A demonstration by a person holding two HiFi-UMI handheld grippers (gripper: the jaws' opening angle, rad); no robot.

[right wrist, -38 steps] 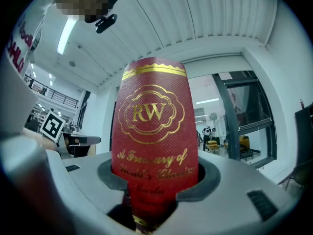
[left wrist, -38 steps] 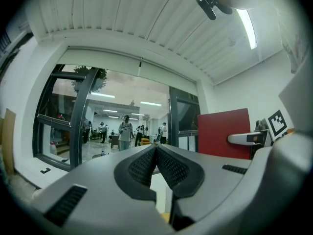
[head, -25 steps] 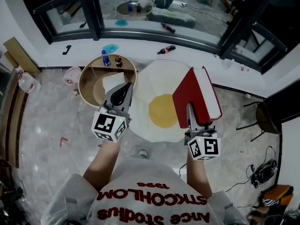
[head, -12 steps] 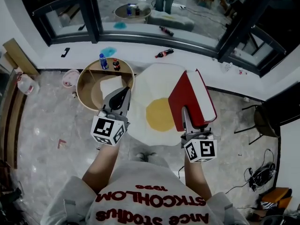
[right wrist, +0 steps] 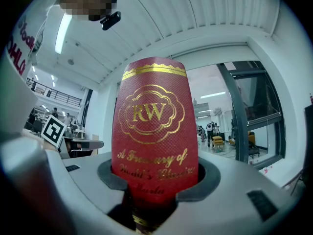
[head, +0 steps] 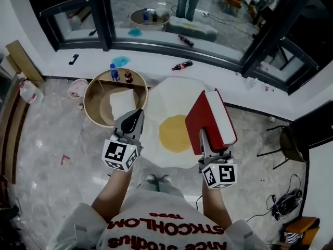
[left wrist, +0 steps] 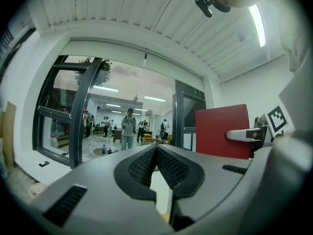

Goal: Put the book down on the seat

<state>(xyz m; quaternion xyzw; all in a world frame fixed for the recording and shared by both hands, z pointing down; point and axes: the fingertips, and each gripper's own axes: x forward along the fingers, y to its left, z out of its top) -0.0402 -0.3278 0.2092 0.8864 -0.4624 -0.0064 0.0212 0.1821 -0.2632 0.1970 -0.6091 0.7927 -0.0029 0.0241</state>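
Note:
A thick red book point(head: 210, 120) with gold lettering stands upright in my right gripper point(head: 204, 138), whose jaws are shut on its lower spine end. The right gripper view shows the book point(right wrist: 154, 136) filling the space between the pads of that gripper point(right wrist: 155, 182). It hangs above the right edge of the seat point(head: 169, 95), a white fried-egg cushion with a yellow centre on the floor. My left gripper point(head: 135, 120) hovers over the seat's left edge, shut and empty. In the left gripper view, the left gripper point(left wrist: 156, 153) has its pads touching, and the book point(left wrist: 220, 131) stands to the right.
A round wooden tray table point(head: 93, 95) left of the seat carries two bottles point(head: 114, 72) and a white sheet point(head: 123, 103). A bottle point(head: 182, 65) lies on the white window ledge. A dark chair point(head: 291, 139) and cables point(head: 283, 202) are at the right.
The whole scene has slid slightly down in the head view. Both grippers keep their places over the seat, and the book stays upright in the right one.

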